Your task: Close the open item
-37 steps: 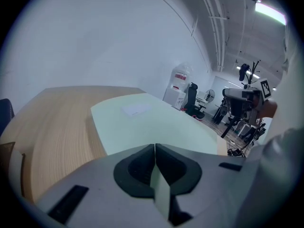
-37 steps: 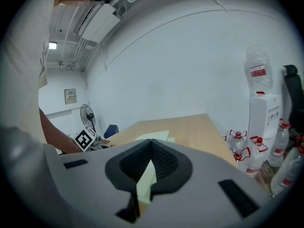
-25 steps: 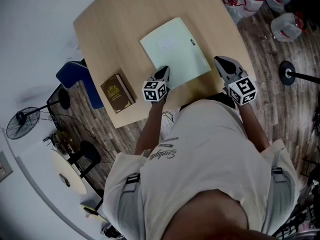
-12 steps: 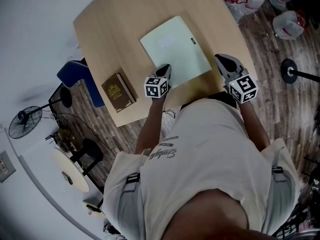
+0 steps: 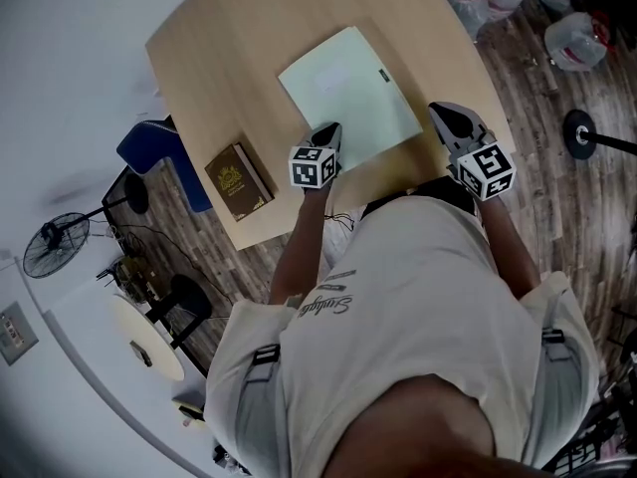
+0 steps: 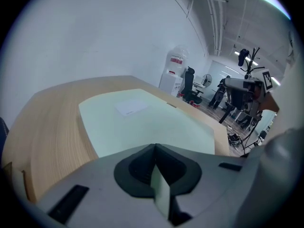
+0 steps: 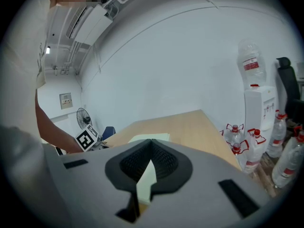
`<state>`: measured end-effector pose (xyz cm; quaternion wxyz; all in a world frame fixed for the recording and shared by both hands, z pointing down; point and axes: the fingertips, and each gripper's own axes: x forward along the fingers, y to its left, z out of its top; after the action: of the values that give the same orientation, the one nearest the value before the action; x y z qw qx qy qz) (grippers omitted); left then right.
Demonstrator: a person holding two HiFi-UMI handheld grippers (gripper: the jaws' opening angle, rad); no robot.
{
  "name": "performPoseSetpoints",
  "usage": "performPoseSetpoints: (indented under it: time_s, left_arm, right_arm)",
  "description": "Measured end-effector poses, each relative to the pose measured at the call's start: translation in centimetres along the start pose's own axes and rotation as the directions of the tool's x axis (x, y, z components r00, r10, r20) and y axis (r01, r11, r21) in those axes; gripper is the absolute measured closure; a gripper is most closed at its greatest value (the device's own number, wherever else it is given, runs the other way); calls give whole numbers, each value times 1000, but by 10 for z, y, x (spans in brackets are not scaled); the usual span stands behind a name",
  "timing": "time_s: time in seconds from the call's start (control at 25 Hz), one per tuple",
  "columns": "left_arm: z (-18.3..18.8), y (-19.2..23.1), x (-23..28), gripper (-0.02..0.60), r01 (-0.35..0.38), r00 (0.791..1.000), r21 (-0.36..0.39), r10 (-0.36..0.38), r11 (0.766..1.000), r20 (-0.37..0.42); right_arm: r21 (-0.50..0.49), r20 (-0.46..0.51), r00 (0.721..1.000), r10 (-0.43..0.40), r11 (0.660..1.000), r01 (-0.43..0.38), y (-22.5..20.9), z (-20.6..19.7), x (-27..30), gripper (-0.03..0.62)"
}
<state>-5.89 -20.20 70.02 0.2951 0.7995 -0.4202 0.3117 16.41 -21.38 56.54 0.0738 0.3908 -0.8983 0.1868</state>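
A pale green folder (image 5: 348,93) lies flat and closed on the light wooden table (image 5: 229,58), with a small white label on its cover (image 6: 130,107). My left gripper (image 5: 329,130) sits at the folder's near left corner, its jaws shut with nothing held (image 6: 154,148). To the right of the folder's near edge, over the table's front rim, my right gripper (image 5: 439,111) is likewise shut and holds nothing (image 7: 151,144). The folder (image 7: 149,137) shows just beyond the right gripper's jaws. A small brown book (image 5: 239,180) with a gold emblem lies closed near the table's left front corner.
Large water bottles (image 5: 577,43) stand on the wood floor at the right, with a round stand base (image 5: 577,132) nearby. A blue chair (image 5: 149,147) and a floor fan (image 5: 50,247) are left of the table. A water dispenser (image 7: 259,108) stands by the wall.
Both grippers have stayed almost where they were, with only a slight drift of the view. Folder and brown book have not moved.
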Motion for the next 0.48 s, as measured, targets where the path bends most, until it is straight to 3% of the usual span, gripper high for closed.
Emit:
performPoseSetpoints:
  time_s: [0.48]
  left_arm:
    - [23,-9,-25,566,26,992,-20,-23,999,124]
  right_arm:
    - [-42,4,999,47,998,-46,25,4,1,599]
